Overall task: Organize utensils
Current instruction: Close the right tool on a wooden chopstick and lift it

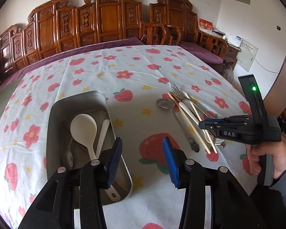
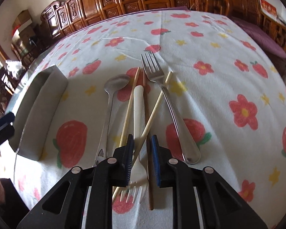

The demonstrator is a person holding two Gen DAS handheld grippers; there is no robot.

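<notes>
A metal tray (image 1: 53,118) holds a white rice spoon (image 1: 83,129), a white handle and a metal spoon. My left gripper (image 1: 142,148) is open and empty, just right of the tray's near end. A pile of utensils lies on the cloth: a metal spoon (image 2: 112,95), a metal fork (image 2: 162,87), a white plastic fork (image 2: 138,110), a brown chopstick (image 2: 147,114) and two pale chopsticks (image 2: 130,99). My right gripper (image 2: 142,143) hovers over the pile, partly open, its jaws either side of the white fork, a pale chopstick and the brown chopstick. It also shows in the left wrist view (image 1: 209,124).
The table wears a white cloth with strawberries and flowers (image 1: 124,72). The tray's side wall (image 2: 42,106) stands left of the pile. Carved wooden chairs (image 1: 108,19) line the far edge. A hand (image 1: 267,158) holds the right gripper at the table's right edge.
</notes>
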